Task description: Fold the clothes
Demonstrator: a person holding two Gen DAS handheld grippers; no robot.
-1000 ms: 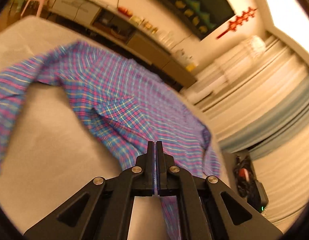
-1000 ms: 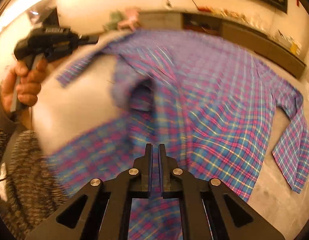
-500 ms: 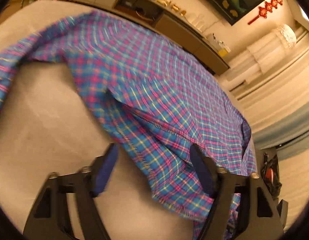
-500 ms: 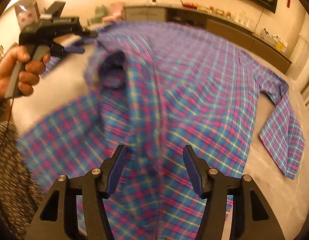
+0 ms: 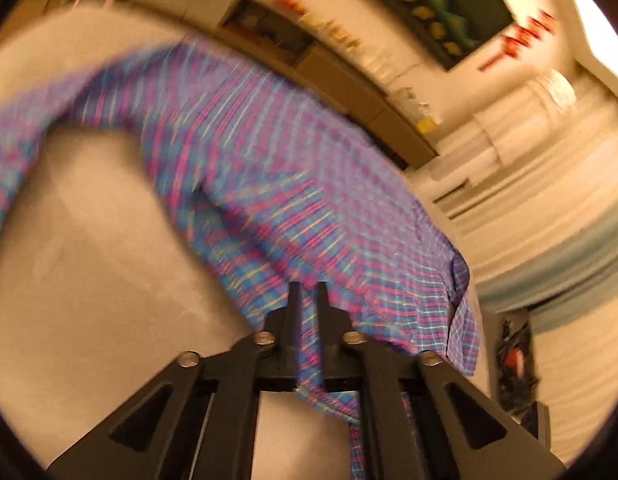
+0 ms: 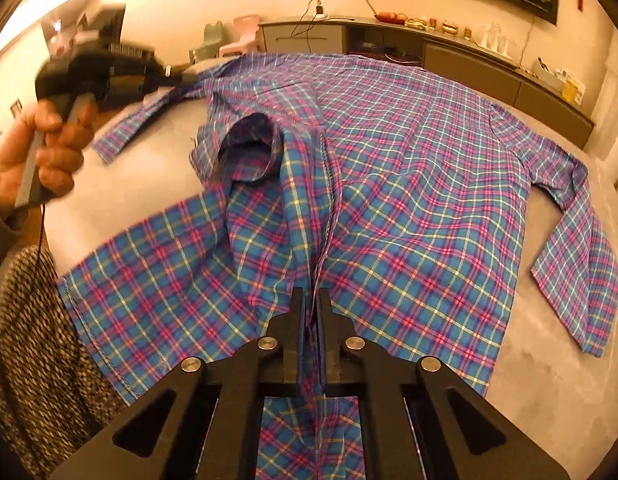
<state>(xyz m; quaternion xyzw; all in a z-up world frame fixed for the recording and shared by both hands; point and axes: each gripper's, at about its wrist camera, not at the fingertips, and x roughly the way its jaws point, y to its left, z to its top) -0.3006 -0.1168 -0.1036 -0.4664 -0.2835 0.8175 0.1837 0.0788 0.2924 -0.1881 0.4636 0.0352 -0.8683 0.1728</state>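
A blue, pink and yellow plaid shirt [image 6: 409, 184] lies spread on a grey table [image 6: 549, 380], its collar bunched at the left and one sleeve [image 6: 581, 264] hanging toward the right edge. My right gripper [image 6: 311, 300] is shut on the shirt's front edge near its hem. In the left wrist view, which is blurred, my left gripper [image 5: 307, 296] is shut on a fold of the shirt [image 5: 277, 168] and holds it raised. The left gripper also shows in the right wrist view [image 6: 177, 76], held in a hand, pinching the shirt near its far left part.
A low cabinet [image 6: 429, 52] with small items on top runs along the far wall. Pink and green plastic chairs [image 6: 237, 36] stand behind the table. Pale curtains [image 5: 549, 184] hang at the right. A dark bag [image 5: 517, 364] lies on the floor past the table's edge.
Both grippers were open half a second ago and have closed on the shirt again. The left gripper is moving, lifting its fold of cloth.
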